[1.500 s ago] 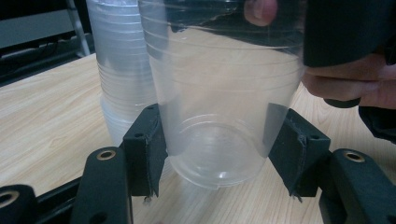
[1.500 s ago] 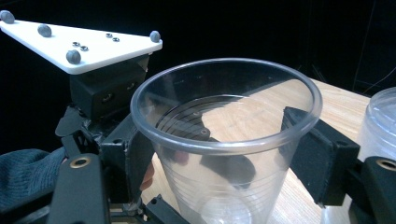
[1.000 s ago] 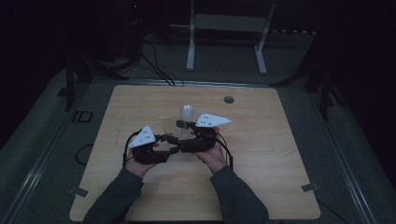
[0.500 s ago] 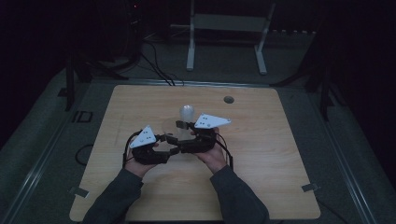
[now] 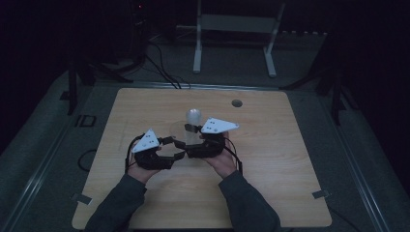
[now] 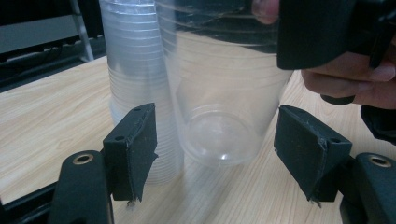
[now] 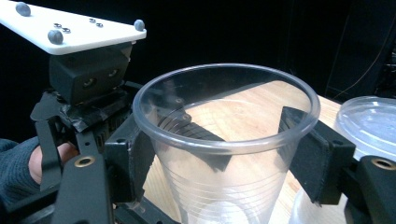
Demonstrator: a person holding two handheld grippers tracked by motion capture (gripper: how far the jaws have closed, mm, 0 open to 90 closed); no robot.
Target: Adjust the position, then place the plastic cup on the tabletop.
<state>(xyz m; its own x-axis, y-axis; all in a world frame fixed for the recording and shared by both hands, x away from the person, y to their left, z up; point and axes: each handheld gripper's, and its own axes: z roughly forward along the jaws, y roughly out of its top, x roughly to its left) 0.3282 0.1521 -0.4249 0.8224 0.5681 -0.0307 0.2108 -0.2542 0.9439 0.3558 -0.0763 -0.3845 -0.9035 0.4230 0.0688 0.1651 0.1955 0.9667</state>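
Right gripper view is showing the right gripper (image 7: 224, 163) clamping a clear plastic cup (image 7: 224, 154); the left gripper (image 6: 219, 154) jaws, just opening, are standing clear around its base beside the cup stack (image 6: 135, 70).

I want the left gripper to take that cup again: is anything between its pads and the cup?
Nothing visible. The clear cup sits between the left gripper's open pads with bare gaps on both sides; the cup stack stands behind.

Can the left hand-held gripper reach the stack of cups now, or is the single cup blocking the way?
Probably not directly. The single cup, clamped in the right hand-held gripper, sits between the left hand-held gripper's opened jaws, with the stack of cups behind it and off to one side.
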